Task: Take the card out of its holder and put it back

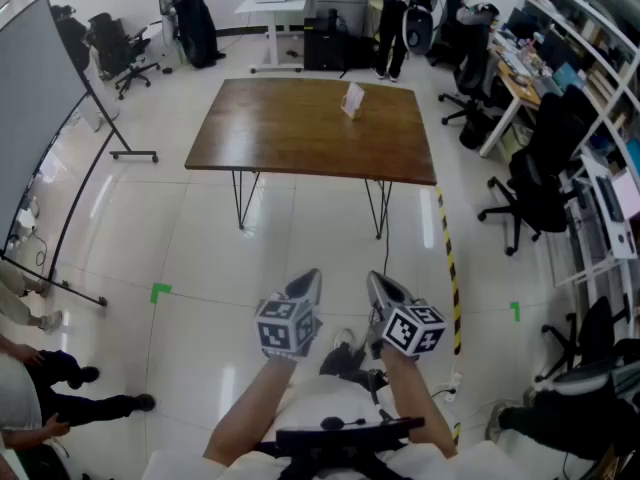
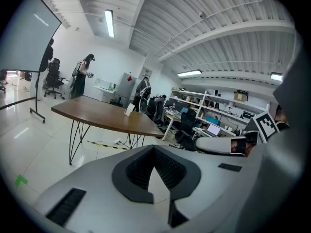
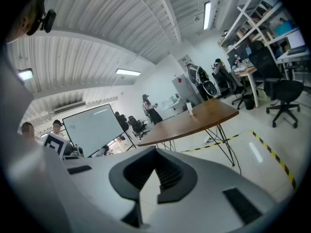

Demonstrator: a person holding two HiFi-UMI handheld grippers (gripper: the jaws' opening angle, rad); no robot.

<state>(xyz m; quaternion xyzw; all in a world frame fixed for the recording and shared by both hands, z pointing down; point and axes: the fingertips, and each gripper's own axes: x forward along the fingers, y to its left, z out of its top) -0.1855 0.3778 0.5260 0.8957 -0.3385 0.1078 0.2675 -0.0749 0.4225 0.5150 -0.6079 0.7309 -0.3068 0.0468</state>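
left tongs (image 1: 306, 286) and right tongs (image 1: 380, 288) both closed, empty; card holder (image 1: 352, 100) stands on far table (image 1: 300, 128).

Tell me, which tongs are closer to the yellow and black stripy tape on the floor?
Right. In the head view the right tongs are held just left of the striped tape; the left tongs sit farther left, beyond the right tongs.
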